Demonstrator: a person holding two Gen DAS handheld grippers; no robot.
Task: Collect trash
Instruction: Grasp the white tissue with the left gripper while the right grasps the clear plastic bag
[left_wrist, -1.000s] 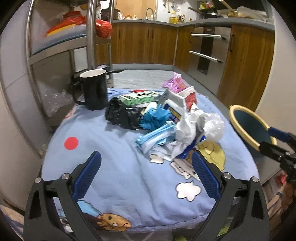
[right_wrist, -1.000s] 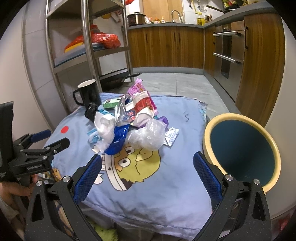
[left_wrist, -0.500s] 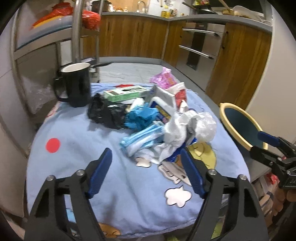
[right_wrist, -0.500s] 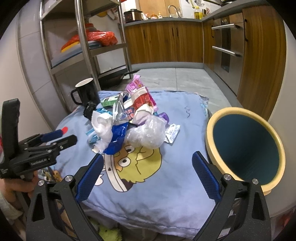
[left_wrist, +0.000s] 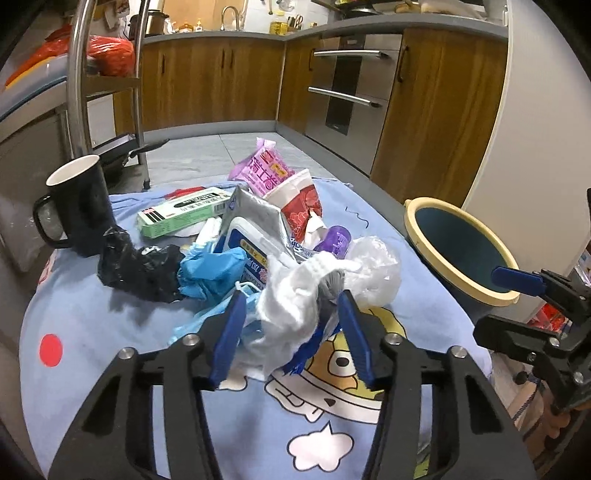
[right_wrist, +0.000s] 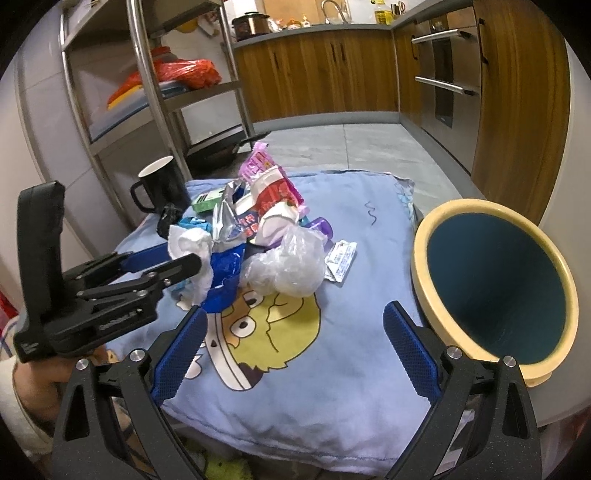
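A heap of trash lies on a blue cartoon cloth (left_wrist: 110, 332): a crumpled white tissue (left_wrist: 295, 299), a clear plastic bag (left_wrist: 376, 269), a black bag (left_wrist: 140, 266), a blue glove (left_wrist: 210, 269), a green box (left_wrist: 181, 214) and wrappers. My left gripper (left_wrist: 291, 332) is open, its fingers on either side of the white tissue; it also shows in the right wrist view (right_wrist: 162, 266). My right gripper (right_wrist: 291, 350) is open and empty over the cloth's near edge. A blue bin with a cream rim (right_wrist: 491, 280) stands to the right.
A black mug (left_wrist: 81, 206) stands at the cloth's far left. A steel shelf rack (right_wrist: 155, 92) is behind it. Wooden kitchen cabinets (left_wrist: 221, 77) and an oven line the back. The bin also shows in the left wrist view (left_wrist: 458, 251).
My left gripper has moved forward and right into the heap and narrowed, its fingers now around the white tissue. The right gripper has shifted slightly.
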